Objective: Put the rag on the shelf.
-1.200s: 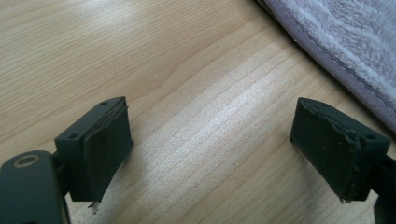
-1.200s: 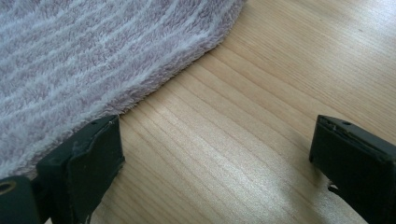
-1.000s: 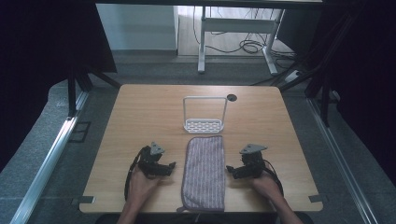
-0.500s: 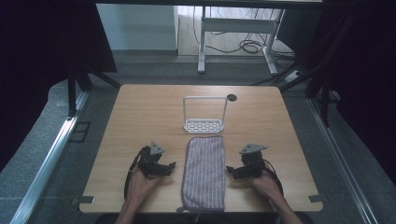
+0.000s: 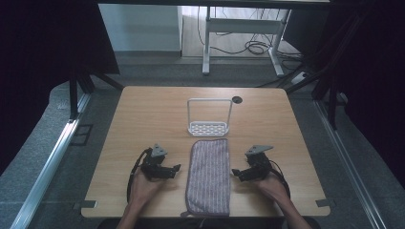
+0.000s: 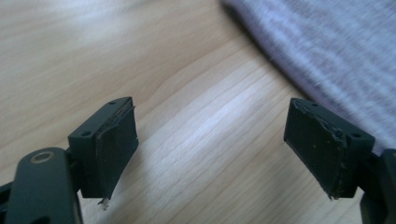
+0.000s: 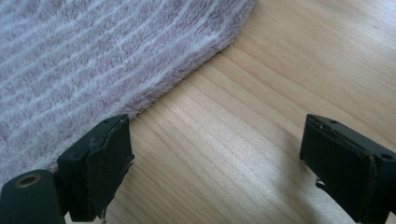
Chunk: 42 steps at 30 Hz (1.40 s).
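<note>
The left hand-held gripper (image 5: pixel 177 168) and right hand-held gripper (image 5: pixel 235 173) rest on the wooden surface (image 5: pixel 143 119) either side of the striped towel (image 5: pixel 208 176) — jaws wide, just been closing slightly, nothing between them; the towel lies flat near the front edge. Just beyond its far end stands a white rack (image 5: pixel 208 117).

Overhead forward-down view; two close tool views sharing towel (image 5: pixel 208 176) edges.
</note>
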Each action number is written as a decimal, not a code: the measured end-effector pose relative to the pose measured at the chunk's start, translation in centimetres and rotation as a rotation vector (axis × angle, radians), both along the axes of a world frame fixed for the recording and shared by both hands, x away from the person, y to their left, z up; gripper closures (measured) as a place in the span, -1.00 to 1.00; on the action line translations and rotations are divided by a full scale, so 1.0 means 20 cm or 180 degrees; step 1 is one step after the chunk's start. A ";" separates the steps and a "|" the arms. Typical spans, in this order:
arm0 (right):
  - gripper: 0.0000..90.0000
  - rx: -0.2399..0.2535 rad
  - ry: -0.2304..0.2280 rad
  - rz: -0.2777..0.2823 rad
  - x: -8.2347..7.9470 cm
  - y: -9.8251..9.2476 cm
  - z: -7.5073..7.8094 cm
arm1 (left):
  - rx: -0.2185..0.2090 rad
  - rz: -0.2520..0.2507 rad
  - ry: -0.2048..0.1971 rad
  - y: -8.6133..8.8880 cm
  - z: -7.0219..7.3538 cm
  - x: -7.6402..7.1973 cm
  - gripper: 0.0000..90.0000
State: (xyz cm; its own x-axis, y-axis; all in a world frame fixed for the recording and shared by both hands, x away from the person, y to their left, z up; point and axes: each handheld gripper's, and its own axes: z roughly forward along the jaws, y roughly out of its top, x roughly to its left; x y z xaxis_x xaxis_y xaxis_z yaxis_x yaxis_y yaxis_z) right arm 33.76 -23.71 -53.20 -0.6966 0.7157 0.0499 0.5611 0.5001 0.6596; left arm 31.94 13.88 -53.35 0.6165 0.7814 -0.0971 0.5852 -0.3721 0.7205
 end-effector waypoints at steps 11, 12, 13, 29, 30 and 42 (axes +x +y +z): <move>-0.56 0.0202 0.0014 -0.0092 0.08 0.06 0.11 | 0.0118 -0.0326 -0.0208 -0.17 0.13 0.10 -0.51; -0.55 0.0210 0.0029 -0.0099 0.09 0.07 0.11 | 0.0142 -0.0347 -0.0201 -0.18 0.13 0.11 -0.49; -0.51 0.0200 0.0029 -0.0094 0.10 0.08 0.11 | 0.0180 -0.0378 -0.0188 -0.20 0.13 0.12 -0.47; -0.04 0.0127 0.0027 -0.0210 0.28 0.22 0.05 | 0.0344 -0.0368 -0.0137 -0.35 0.00 0.34 -0.29; -0.02 0.0114 0.0024 -0.0207 0.29 0.22 0.04 | 0.0344 -0.0368 -0.0137 -0.35 0.00 0.34 -0.28; 0.76 0.0079 0.0069 0.0035 0.28 0.26 0.01 | -0.0050 -0.0477 0.0041 -0.37 -0.04 0.32 0.56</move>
State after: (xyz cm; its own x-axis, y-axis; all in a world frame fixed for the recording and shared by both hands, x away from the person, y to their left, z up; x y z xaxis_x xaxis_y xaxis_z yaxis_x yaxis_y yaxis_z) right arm 39.30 -18.47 -52.93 -0.7030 0.7064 0.0828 0.5699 0.4899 0.6597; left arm 38.37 6.45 -54.13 0.7246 0.6791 -0.1172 0.5331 -0.4447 0.7197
